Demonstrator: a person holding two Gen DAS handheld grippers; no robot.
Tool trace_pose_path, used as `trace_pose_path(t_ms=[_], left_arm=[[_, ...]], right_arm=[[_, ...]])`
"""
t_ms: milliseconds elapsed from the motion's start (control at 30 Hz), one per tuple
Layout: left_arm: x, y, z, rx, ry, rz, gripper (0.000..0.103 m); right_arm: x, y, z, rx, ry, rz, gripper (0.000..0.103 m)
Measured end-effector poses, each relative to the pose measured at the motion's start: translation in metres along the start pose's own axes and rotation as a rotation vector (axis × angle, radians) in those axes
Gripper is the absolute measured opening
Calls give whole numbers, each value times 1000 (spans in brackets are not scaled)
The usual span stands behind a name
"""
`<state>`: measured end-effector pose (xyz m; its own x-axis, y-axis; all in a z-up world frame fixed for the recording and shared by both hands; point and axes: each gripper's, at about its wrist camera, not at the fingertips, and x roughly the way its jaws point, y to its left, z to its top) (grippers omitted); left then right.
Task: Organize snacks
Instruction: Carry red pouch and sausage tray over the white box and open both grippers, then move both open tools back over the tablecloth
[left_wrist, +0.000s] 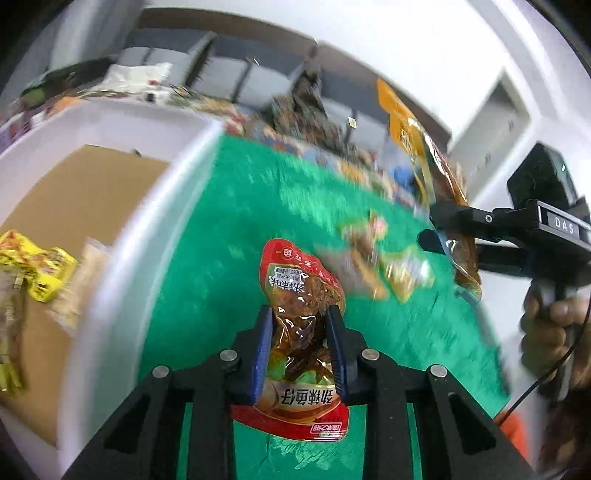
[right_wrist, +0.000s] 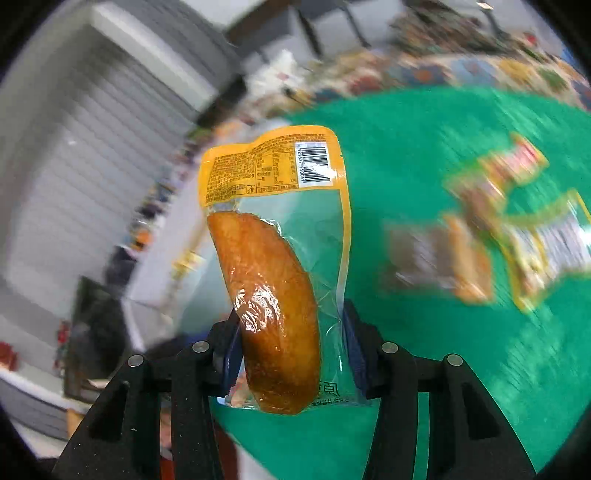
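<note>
My left gripper (left_wrist: 300, 314) is shut on a red snack pouch (left_wrist: 295, 284) with brown contents, lifted above the green tablecloth (left_wrist: 236, 206). My right gripper (right_wrist: 291, 314) is shut on a yellow-topped clear pouch (right_wrist: 273, 192) holding an orange-brown sausage-shaped snack, also raised off the cloth. In the left wrist view the right gripper (left_wrist: 436, 229) appears at the right edge with the same yellow pouch (left_wrist: 413, 136) standing up from its jaws, a hand (left_wrist: 554, 328) around its handle. A few blurred snack packets (left_wrist: 384, 262) (right_wrist: 491, 229) lie on the green cloth.
A white bin (left_wrist: 155, 192) with a cardboard bottom stands left of the green cloth and holds yellow packets (left_wrist: 33, 266). Patterned cloth and clutter (left_wrist: 306, 110) line the table's far edge. Grey cabinets (right_wrist: 81, 155) fill the left of the right wrist view.
</note>
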<state>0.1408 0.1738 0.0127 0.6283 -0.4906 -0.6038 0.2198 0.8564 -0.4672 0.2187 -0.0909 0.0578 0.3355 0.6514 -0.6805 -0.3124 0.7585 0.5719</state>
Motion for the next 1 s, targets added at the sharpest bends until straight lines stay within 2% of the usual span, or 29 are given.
trace_pose_path(t_ms=[67, 133, 233, 300, 333, 367, 400, 433, 500, 600, 667, 733, 767, 800, 900, 933, 1000], left_arm=[[-35, 15, 16, -33, -72, 7, 28], [-67, 34, 29, -51, -131, 53, 28], [-108, 72, 38, -58, -182, 219, 28], [-123, 104, 35, -90, -157, 343, 32], [-127, 117, 32, -112, -138, 395, 37], [-130, 134, 27, -144, -110, 454, 43], [-131, 147, 23, -175, -88, 493, 63], [-130, 156, 19, -197, -77, 522, 78], [-137, 169, 7, -236, -83, 575, 80], [-142, 171, -6, -261, -113, 586, 82], [-141, 163, -8, -264, -131, 580, 82], [-136, 148, -7, -248, -149, 539, 82], [-128, 139, 3, -235, -154, 517, 83], [-123, 126, 3, -219, -161, 484, 85], [-99, 80, 9, -145, -160, 359, 97], [-92, 65, 9, -119, -154, 326, 101], [-65, 25, 2, -47, -120, 246, 103]], right_arm=[[0, 39, 15, -33, -25, 62, 51], [16, 75, 31, -69, -28, 113, 51], [43, 131, 41, -132, -17, 176, 53], [64, 157, 47, -160, -4, 197, 58], [79, 171, 44, -168, 0, 202, 65], [95, 183, 42, -172, 11, 193, 68], [114, 190, 38, -171, 41, 182, 78], [129, 195, 30, -161, 86, 167, 82], [156, 199, 19, -134, 174, 145, 82], [160, 196, 7, -104, 204, 162, 82], [150, 187, 10, -115, 171, 152, 82], [135, 160, 12, -123, 106, 111, 82], [125, 148, 6, -127, 76, 78, 82], [115, 134, 5, -134, 42, 23, 82], [92, 75, -19, -174, -45, -231, 82], [82, 46, -33, -180, -63, -339, 82], [56, -12, -64, -146, -92, -497, 82]])
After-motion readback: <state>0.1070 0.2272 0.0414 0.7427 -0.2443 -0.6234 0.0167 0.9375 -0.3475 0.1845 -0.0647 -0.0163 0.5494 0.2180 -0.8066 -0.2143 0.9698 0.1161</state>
